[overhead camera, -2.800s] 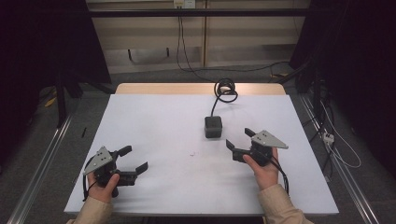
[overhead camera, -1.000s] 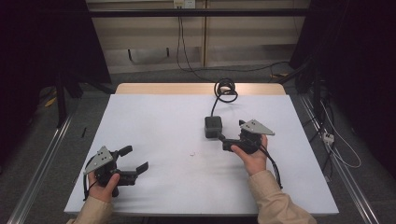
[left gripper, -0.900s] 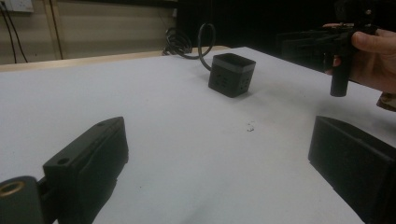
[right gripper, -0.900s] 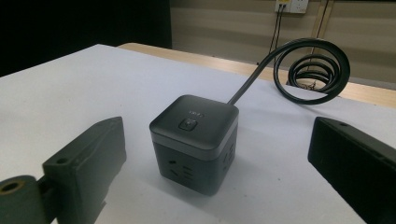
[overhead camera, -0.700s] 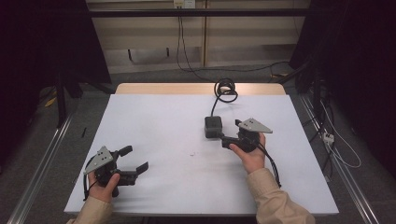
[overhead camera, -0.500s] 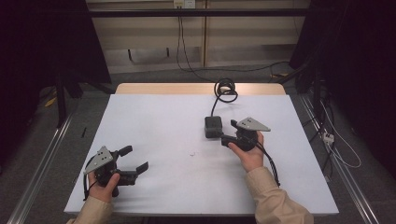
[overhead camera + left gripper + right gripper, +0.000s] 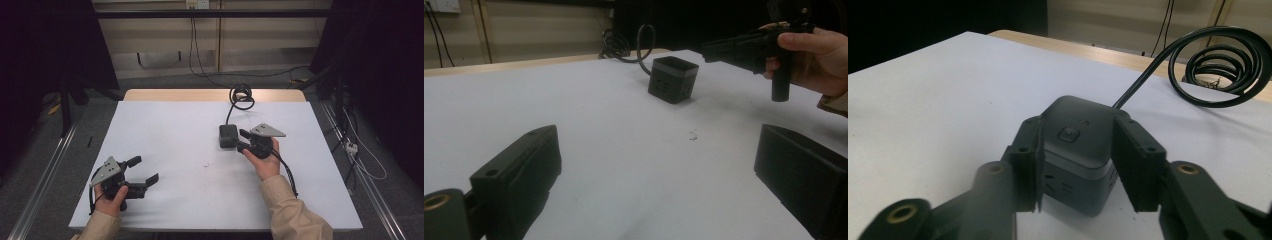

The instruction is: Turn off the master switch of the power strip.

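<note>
A black power cube (image 7: 227, 135) with a button on top stands on the white table (image 7: 170, 125), right of the middle. Its black cable runs back to a coil (image 7: 242, 95). My right gripper (image 7: 241, 140) reaches the cube from the right. In the right gripper view its jaws have just been closing with the cube (image 7: 1073, 150) between them, and both pads now lie against its sides. My left gripper (image 7: 145, 170) rests at the front left, open, with nothing between its jaws. In the left gripper view the cube (image 7: 672, 79) stands far ahead.
The cable coil (image 7: 1218, 70) lies at the table's far edge on a wooden strip. A small speck (image 7: 205, 165) marks the white sheet near the middle. Metal rails run along both sides of the table, and loose cables lie on the floor at the right.
My right gripper has moved left and away from me up to the cube, and its jaws have come together around it. The left gripper has stayed put.
</note>
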{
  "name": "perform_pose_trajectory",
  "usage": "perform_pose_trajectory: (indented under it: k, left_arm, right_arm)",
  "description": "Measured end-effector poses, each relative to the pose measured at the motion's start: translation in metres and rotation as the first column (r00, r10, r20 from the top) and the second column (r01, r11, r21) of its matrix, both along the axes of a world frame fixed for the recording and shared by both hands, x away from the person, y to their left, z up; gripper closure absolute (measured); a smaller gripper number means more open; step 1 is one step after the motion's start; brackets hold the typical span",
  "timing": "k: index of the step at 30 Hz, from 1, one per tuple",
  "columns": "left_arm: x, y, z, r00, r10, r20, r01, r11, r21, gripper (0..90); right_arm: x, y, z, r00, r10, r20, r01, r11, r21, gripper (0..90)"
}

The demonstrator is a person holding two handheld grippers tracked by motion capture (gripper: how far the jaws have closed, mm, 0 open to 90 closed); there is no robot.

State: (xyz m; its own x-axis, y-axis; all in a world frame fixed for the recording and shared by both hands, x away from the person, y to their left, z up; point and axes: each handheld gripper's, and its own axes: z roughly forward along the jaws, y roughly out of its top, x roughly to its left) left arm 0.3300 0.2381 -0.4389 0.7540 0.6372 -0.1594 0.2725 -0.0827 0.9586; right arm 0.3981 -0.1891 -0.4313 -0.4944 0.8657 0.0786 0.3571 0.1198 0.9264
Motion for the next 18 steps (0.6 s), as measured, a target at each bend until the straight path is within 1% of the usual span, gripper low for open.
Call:
perform_pose_trajectory:
  k: [3,4,5,6,7,9,10,13,14,15,18]
  left_arm:
    - [0.0,0.0,0.0,1.0,-0.003,0.0,0.003,1.0,0.001,4.4]
    - [0.0,0.0,0.0,1.0,-0.003,0.0,0.003,1.0,0.001,4.4]
    - [0.0,0.0,0.0,1.0,-0.003,0.0,0.003,1.0,0.001,4.4]
    - [0.0,0.0,0.0,1.0,-0.002,0.0,0.002,1.0,0.001,4.5]
    - [0.0,0.0,0.0,1.0,-0.003,0.0,0.003,1.0,0.001,4.4]
    - [0.0,0.0,0.0,1.0,-0.003,0.002,0.003,1.0,0.001,4.4]
    - [0.0,0.0,0.0,1.0,-0.003,0.002,0.003,1.0,0.002,4.4]
    - [0.0,0.0,0.0,1.0,-0.004,0.004,0.004,1.0,0.002,4.4]
    - [0.0,0.0,0.0,1.0,-0.004,0.004,0.004,1.0,0.001,4.4]
    - [0.0,0.0,0.0,1.0,-0.004,0.004,0.004,1.0,0.001,4.4]
    - [0.0,0.0,0.0,1.0,-0.004,0.002,0.004,1.0,0.0,4.4]
  right_arm:
    - [0.002,0.0,0.003,1.0,0.003,-0.001,-0.003,0.9998,0.017,63.1]
    - [0.002,0.0,0.003,1.0,0.003,-0.001,-0.003,0.9998,0.017,63.1]
    - [0.003,0.0,0.004,0.9998,0.017,-0.01,-0.017,0.9995,0.028,63.3]
    - [0.005,0.001,0.005,0.9995,0.028,-0.016,-0.028,0.9993,0.027,64.2]
    - [0.005,0.002,0.006,0.9997,0.024,-0.01,-0.023,0.9995,0.02,65.3]
    - [0.007,0.003,0.007,0.9997,0.024,-0.008,-0.024,0.9994,0.026,65.3]
    - [0.007,0.003,0.008,0.9998,0.02,-0.008,-0.019,0.9994,0.029,66.9]
    - [0.009,0.003,0.007,0.9998,0.018,-0.012,-0.018,0.9995,0.026,68.0]
    - [0.011,0.002,0.007,0.9998,0.013,-0.015,-0.013,0.9995,0.03,71.0]
    - [0.013,0.002,0.006,0.9994,0.023,-0.026,-0.022,0.9991,0.037,72.4]
    - [0.015,0.004,0.006,0.9991,0.031,-0.031,-0.03,0.9989,0.036,75.6]
